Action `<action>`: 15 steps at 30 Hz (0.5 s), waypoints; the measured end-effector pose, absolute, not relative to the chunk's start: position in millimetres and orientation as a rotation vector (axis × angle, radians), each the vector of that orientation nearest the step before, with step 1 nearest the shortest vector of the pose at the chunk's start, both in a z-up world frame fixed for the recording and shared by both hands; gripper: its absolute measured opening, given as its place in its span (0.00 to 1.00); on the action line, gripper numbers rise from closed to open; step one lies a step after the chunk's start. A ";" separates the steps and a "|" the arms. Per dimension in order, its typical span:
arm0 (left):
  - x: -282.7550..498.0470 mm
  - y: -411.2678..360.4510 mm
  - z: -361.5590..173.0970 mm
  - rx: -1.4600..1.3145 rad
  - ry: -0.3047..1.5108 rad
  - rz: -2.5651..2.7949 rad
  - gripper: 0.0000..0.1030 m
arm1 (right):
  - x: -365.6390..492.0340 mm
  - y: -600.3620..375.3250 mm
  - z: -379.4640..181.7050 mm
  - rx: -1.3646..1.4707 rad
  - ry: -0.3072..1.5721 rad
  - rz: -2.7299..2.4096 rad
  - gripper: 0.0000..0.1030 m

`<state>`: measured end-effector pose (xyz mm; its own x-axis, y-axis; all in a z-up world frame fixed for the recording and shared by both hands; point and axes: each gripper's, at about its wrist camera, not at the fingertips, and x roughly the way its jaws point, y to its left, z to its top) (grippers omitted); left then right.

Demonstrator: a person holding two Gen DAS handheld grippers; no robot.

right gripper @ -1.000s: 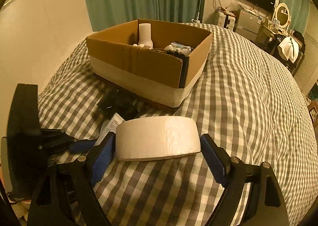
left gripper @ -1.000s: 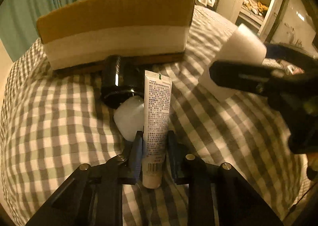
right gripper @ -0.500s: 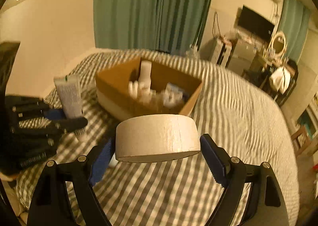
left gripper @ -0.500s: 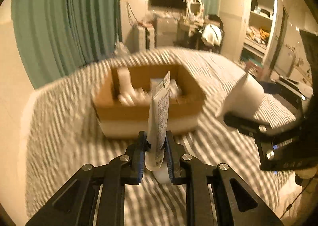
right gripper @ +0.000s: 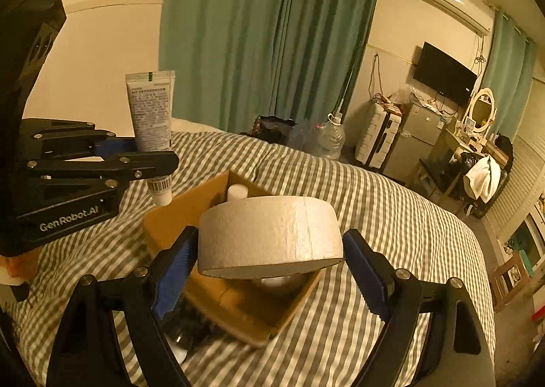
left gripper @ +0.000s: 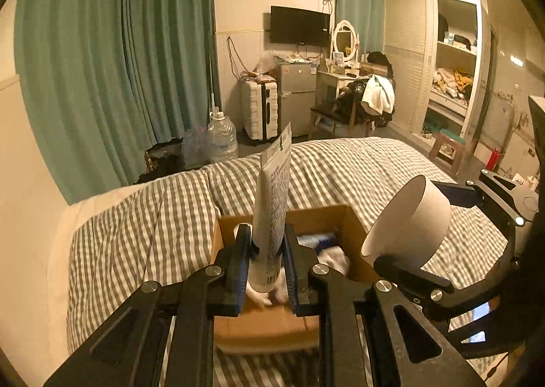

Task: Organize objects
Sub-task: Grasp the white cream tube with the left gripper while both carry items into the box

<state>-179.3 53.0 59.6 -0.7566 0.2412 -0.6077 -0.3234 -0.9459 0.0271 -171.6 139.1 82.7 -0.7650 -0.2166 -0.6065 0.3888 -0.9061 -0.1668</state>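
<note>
My left gripper (left gripper: pixel 265 261) is shut on a white tube with small print (left gripper: pixel 274 196), held upright above the near-left part of the open cardboard box (left gripper: pixel 354 227). The tube also shows in the right wrist view (right gripper: pixel 151 121). My right gripper (right gripper: pixel 269 264) is shut on a wide roll of white tape (right gripper: pixel 269 233), held over the box (right gripper: pixel 170 220). The roll also shows in the left wrist view (left gripper: pixel 408 220). Inside the box I see a white bottle (right gripper: pixel 237 191) and several pale items (left gripper: pixel 327 250).
The box sits on a bed with a grey-and-white checked cover (right gripper: pixel 391 203). A dark jar (right gripper: pixel 190 329) lies on the cover by the box's near side. Green curtains (left gripper: pixel 119 63), a suitcase (left gripper: pixel 260 109) and a wardrobe (left gripper: pixel 442 70) stand beyond the bed.
Both grippers have risen from the bed cover with the tube and the tape roll and moved forward to hang over the box. The jar stayed on the cover.
</note>
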 end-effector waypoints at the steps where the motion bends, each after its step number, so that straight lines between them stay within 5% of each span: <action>1: -187.7 55.0 57.3 -0.911 0.200 2.687 0.18 | -181.9 137.8 81.7 0.863 0.407 -2.648 0.82; 15: -289.7 71.9 -36.8 -1.170 0.278 2.579 0.18 | -302.7 129.9 -6.2 1.066 0.435 -2.555 0.82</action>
<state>-289.7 71.9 -36.8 -0.6256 0.1855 -0.7578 -0.3428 -0.9379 0.0535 -302.7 129.9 -6.2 -0.6617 -0.1886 -0.7256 0.4180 -0.8963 -0.1482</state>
